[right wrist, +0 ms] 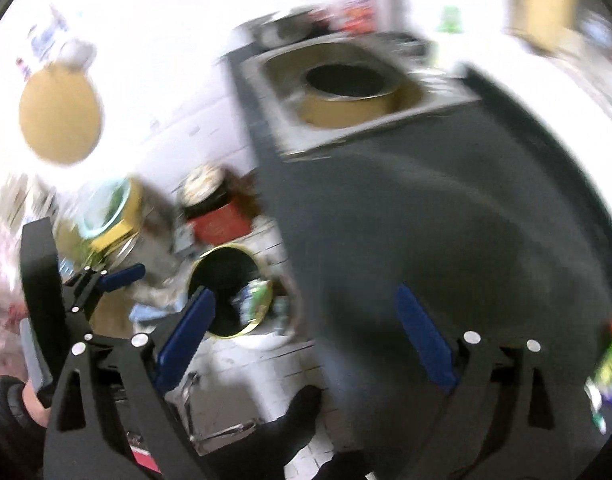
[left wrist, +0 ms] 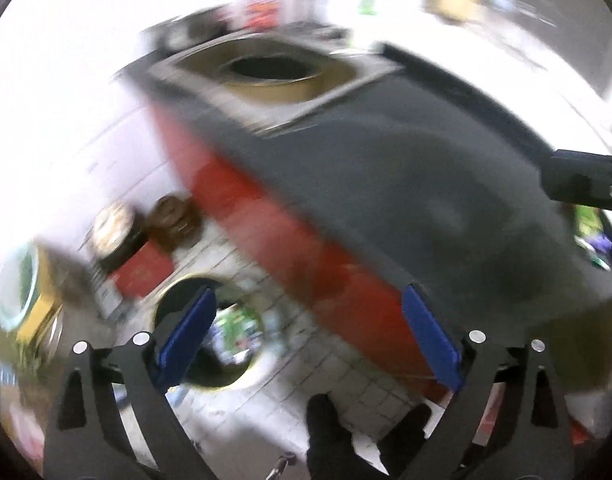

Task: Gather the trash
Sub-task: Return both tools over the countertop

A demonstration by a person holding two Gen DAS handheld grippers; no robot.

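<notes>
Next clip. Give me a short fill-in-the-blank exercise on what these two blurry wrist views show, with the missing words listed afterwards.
1. The left tool and the right tool, both with blue finger pads, are each ____ and hold nothing.
2. The round gold-rimmed black trash bin stands on the ____, beside the dark grey countertop.
3. The tan round pot sits inside the steel ____.
4. Below its dark top, the counter's front panel is coloured ____.

Missing words: open; floor; sink; red
</notes>
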